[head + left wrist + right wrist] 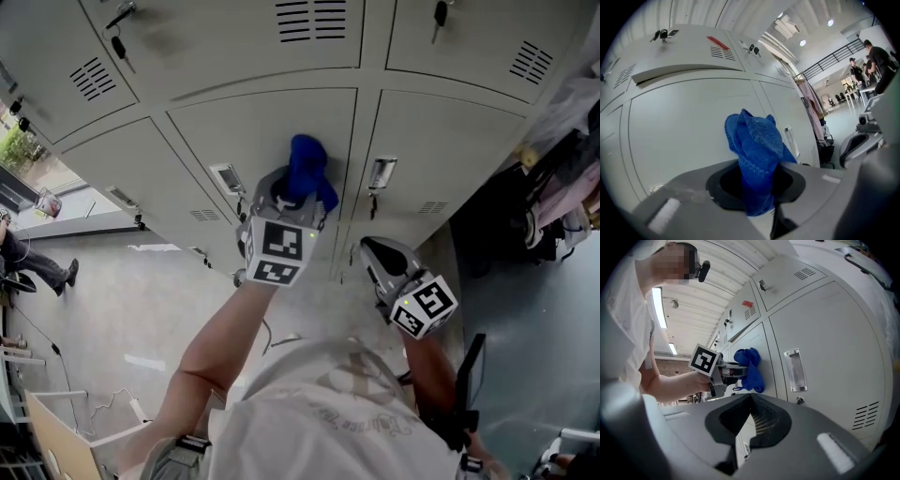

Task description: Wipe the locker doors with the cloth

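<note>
A blue cloth point(307, 172) is bunched up between the jaws of my left gripper point(298, 199), which is shut on it. The cloth rests against a grey locker door point(253, 136) near that door's right edge. In the left gripper view the cloth point(757, 150) stands up out of the jaws in front of the pale door point(679, 136). My right gripper point(368, 247) hangs lower right, off the lockers, shut with nothing in it. In the right gripper view the cloth point(749, 367) and the left gripper's marker cube point(704, 359) show beyond its shut jaws point(750, 397).
Handles point(380, 173) and keys point(439, 17) stick out of the locker doors. Clothes and bags point(553, 202) pile up at the right. A person's legs point(37, 262) lie on the floor at the left, and a cardboard box point(56, 441) sits lower left.
</note>
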`<state>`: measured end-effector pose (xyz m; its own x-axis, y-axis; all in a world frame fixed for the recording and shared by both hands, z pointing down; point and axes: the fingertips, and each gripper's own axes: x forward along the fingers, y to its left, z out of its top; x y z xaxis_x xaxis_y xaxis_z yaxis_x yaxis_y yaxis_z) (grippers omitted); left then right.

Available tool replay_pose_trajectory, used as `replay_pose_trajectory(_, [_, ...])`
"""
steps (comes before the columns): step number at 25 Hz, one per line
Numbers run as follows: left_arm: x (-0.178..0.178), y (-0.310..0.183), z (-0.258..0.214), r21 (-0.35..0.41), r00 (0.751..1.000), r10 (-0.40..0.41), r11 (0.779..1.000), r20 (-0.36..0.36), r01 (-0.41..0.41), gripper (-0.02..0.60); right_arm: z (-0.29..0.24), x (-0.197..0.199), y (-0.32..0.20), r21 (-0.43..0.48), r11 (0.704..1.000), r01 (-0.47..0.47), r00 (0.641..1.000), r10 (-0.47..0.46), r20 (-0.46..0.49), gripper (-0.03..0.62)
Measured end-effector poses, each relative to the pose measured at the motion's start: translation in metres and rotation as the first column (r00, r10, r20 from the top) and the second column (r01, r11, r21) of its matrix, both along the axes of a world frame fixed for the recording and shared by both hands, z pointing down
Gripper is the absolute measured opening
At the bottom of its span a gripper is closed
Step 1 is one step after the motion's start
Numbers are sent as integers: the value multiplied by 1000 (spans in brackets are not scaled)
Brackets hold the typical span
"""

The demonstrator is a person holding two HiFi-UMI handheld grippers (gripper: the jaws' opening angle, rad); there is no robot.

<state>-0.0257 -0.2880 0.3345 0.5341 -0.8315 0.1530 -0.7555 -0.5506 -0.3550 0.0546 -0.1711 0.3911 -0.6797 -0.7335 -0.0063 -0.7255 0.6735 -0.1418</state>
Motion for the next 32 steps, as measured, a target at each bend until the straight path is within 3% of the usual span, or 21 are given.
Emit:
replay_pose_trajectory(12, [-60, -7, -3, 33, 993, -117, 993, 14, 116, 110, 1, -26, -7, -7, 999, 35, 999, -35, 1, 7])
replay_pose_trajectory(19, [-107, -10, -8, 13, 983, -181, 983, 11, 181, 112, 1, -45, -6, -8, 998, 61, 998, -61, 6, 6])
replay_pose_trajectory(25, [-127, -10, -7, -14, 980, -198, 980, -15, 198, 112, -1, -54, -5, -6, 997, 72, 997, -72, -4, 6])
replay_pose_trajectory(32, [-164, -13, -5, -28, 962, -273, 962, -32, 272, 112, 0, -54, -3, -9, 998, 67, 998, -67, -5, 6])
